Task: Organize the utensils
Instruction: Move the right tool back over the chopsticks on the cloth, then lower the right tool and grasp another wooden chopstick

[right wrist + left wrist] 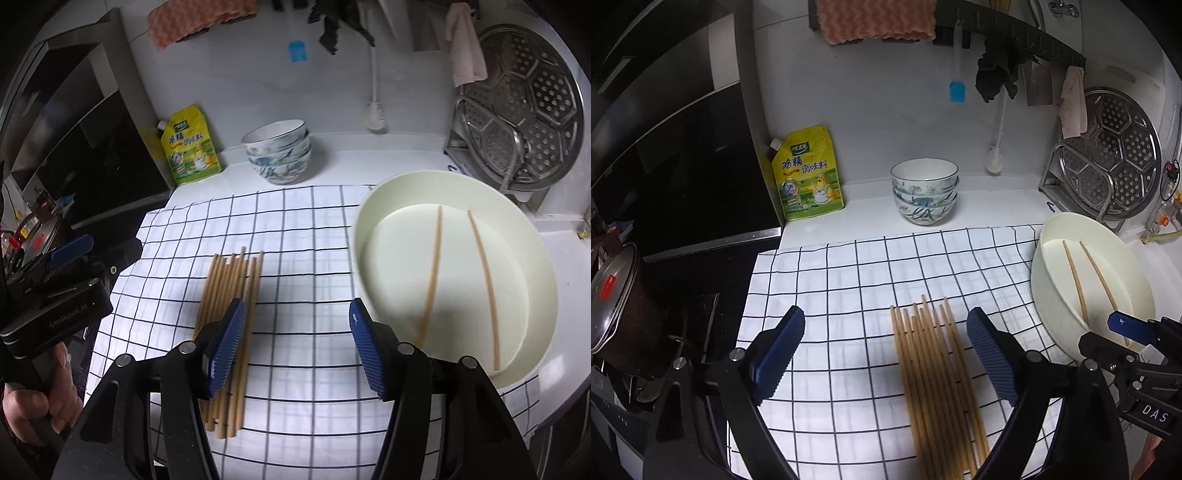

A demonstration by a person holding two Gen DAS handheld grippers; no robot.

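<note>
Several wooden chopsticks (934, 384) lie side by side in a bundle on the white checked cloth (849, 280); they also show in the right wrist view (232, 306). Two more chopsticks (458, 280) lie apart inside the cream round basin (535, 258), also seen in the left wrist view (1089, 288). My left gripper (886, 354) is open and empty above the cloth, the bundle near its right finger. My right gripper (295, 347) is open and empty, between the bundle and the basin (1049, 295); its left finger overlaps the bundle in view.
A stack of patterned bowls (925, 192) and a yellow seasoning pouch (809, 173) stand at the back of the counter. A steel steamer rack (1123, 151) leans at the right. A black stove with a pot (617, 306) is at the left. Cloths and a brush hang on the wall.
</note>
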